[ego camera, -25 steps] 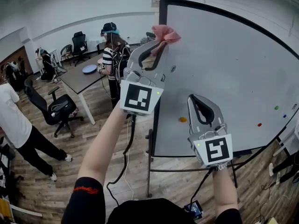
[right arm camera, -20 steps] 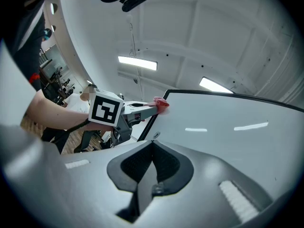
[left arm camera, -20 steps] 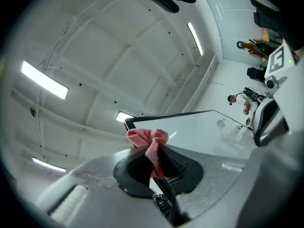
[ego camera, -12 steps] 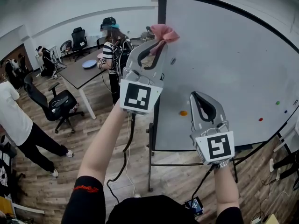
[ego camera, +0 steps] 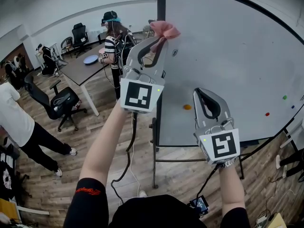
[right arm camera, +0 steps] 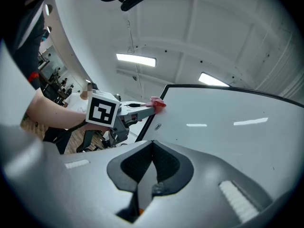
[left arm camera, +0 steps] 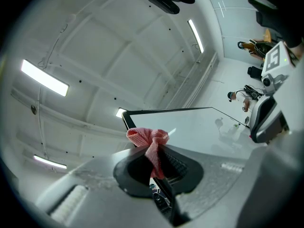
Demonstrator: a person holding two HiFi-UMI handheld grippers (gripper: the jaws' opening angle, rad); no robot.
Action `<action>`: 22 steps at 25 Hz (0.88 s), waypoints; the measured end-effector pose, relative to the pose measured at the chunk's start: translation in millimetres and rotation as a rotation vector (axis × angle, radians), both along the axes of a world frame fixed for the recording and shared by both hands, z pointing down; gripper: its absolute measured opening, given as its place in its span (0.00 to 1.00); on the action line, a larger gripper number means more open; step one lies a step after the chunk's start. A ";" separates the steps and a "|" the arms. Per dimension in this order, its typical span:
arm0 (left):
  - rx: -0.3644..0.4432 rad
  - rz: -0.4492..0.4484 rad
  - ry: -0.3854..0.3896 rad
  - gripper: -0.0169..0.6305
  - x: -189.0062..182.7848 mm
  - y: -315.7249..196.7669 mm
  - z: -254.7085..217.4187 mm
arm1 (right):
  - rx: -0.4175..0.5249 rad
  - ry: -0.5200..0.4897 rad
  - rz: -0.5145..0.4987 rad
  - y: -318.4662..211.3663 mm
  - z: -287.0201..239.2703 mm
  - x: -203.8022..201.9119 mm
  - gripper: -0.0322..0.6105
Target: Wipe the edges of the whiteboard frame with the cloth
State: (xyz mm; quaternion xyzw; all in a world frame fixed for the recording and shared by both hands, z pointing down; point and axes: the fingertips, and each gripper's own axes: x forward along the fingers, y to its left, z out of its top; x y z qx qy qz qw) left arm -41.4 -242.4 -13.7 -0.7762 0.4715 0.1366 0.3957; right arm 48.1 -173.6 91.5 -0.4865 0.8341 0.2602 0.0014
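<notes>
The left claw (ego camera: 159, 36) is squeezed tight on the pink cloth (ego camera: 164, 30). In the head view the cloth is up at 12 o'clock. It sits right by the black frame (ego camera: 157, 120) on the left side of the whiteboard (ego camera: 228, 56), not far under the top corner. It looks like it is pressed on the frame, but I cannot be sure it touches.

The right claw (ego camera: 203, 93) is at 4 o'clock, in front of the white part of the board. It is closed and holds nothing.

I think this is the wiping step, on the left edge. Next, the cloth should slide along the black strip, up to the corner at 12 o'clock or down toward 6 o'clock. It needs a steady push so it stays on the thin frame and does not slip onto the white part.
</notes>
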 end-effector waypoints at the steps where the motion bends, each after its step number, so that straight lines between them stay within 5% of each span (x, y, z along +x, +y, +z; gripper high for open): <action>1: -0.002 -0.001 0.000 0.06 0.2 -0.2 1.9 | -0.004 -0.001 0.002 -0.3 1.3 0.7 0.05; 22: -0.043 -0.006 -0.019 0.06 11.6 2.4 36.2 | -0.048 -0.014 0.020 2.1 25.1 25.2 0.05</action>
